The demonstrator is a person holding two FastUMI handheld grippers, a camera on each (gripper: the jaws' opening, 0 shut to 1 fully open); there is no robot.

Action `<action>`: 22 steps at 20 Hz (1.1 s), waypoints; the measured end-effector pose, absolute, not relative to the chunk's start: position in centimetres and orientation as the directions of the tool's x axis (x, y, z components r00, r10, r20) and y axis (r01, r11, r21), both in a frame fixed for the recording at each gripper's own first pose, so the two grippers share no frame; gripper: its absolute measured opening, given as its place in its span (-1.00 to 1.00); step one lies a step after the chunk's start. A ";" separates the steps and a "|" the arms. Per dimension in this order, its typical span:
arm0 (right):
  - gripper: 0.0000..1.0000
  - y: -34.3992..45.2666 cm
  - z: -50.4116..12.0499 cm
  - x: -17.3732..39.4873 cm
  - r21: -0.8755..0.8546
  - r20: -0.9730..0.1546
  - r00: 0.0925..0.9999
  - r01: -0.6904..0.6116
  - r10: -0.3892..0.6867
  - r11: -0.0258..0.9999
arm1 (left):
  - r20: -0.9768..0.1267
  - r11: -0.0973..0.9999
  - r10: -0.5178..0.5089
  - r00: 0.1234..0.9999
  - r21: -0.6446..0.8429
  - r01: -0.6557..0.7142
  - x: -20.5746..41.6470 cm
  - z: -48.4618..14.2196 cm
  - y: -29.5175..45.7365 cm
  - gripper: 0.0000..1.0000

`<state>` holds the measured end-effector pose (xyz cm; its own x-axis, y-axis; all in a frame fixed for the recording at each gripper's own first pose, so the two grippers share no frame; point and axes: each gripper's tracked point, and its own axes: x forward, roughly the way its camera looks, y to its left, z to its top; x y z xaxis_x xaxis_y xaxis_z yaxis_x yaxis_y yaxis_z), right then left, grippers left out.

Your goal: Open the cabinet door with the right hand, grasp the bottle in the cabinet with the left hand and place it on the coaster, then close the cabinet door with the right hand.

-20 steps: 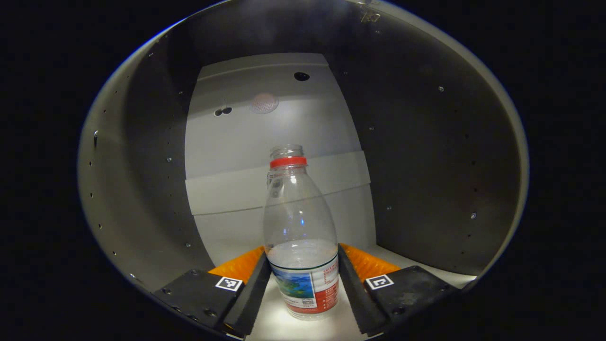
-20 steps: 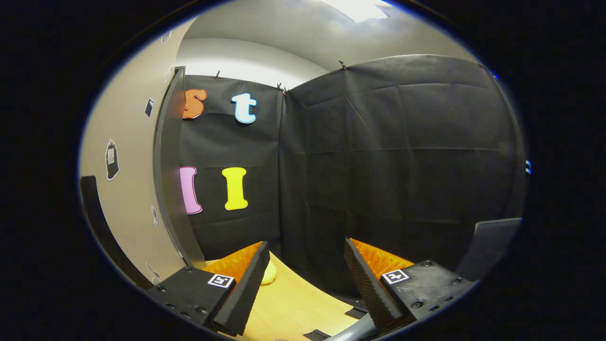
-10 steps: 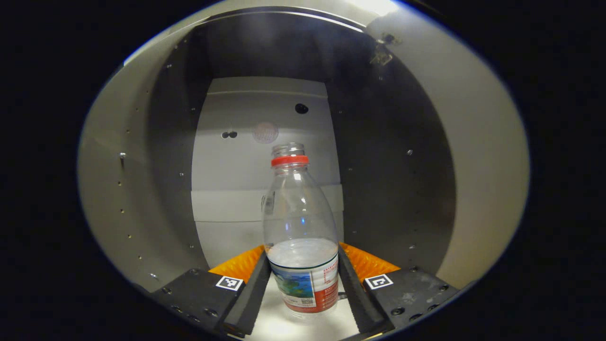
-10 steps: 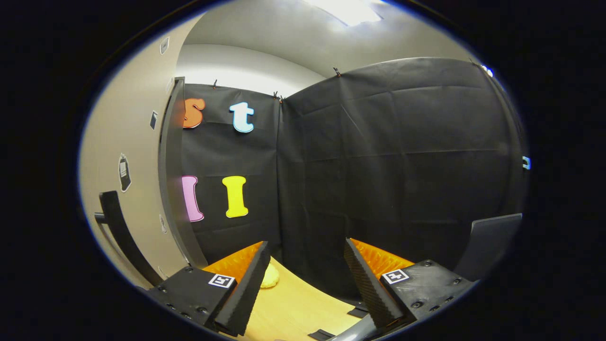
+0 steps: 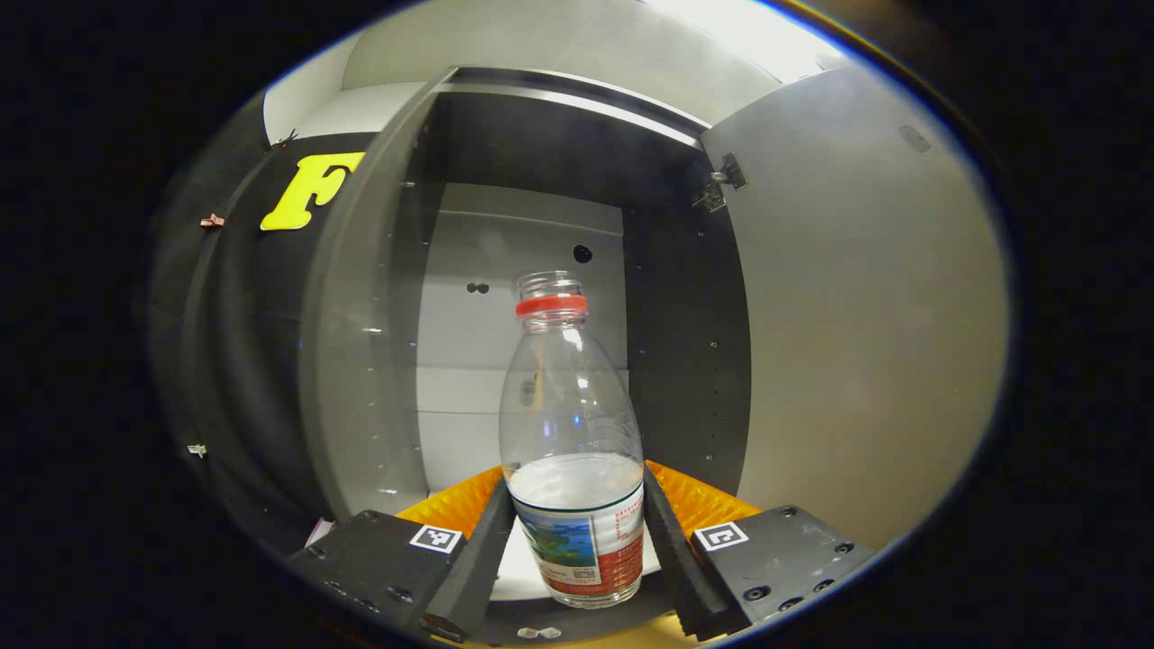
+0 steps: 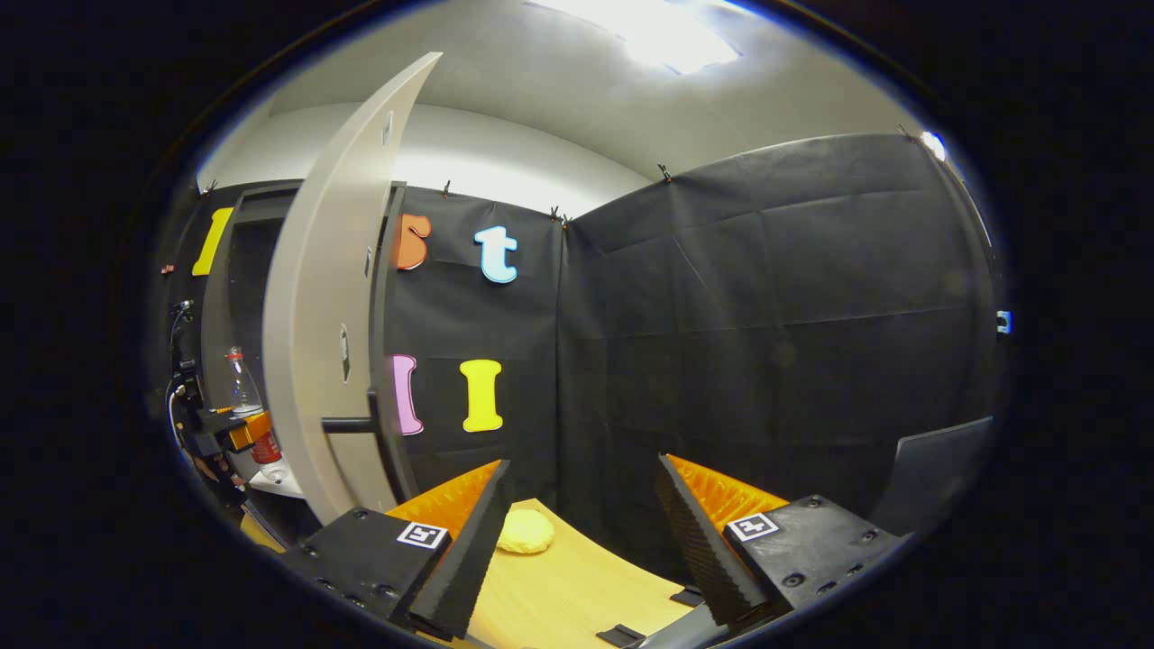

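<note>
Item 1, bottle (image 5: 575,451): I hold it clenched between both fingers of my left gripper (image 5: 577,550), now drawn clear of the cabinet (image 5: 532,234) toward the coaster (image 6: 526,532); right gripper (image 6: 577,532) gapes, holding nothing, door (image 6: 329,297) unclosed.

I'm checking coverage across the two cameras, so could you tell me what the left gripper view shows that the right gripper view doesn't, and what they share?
Left gripper view alone: the cabinet interior with its back panel and the door hinge, plus the left gripper shut on the bottle's label.

Right gripper view alone: the open right gripper, the yellow coaster on the wooden table, and the door's handle.

Both: the bottle and the open cabinet door.
</note>
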<state>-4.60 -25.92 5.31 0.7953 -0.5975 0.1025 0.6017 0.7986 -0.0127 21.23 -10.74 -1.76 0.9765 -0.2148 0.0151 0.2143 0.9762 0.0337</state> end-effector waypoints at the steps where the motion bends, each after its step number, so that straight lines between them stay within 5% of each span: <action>1: 1.00 -25.0 5.5 -5.1 -0.017 0.110 0.797 0.598 -0.593 0.801 | 0.014 0.977 -0.212 0.977 0.027 0.212 20.0 -1.8 -9.8 0.59; 12: 0.92 -10.7 6.1 -5.5 -0.059 0.189 0.882 0.449 -0.432 0.892 | -0.065 0.972 -0.214 0.975 0.083 0.219 8.8 -9.9 -3.5 0.58; 22: 0.91 -4.7 -5.0 3.3 -0.053 -0.039 0.992 0.118 -0.120 0.992 | -0.133 0.991 -0.060 0.989 0.113 0.076 -0.7 -24.3 -1.5 0.57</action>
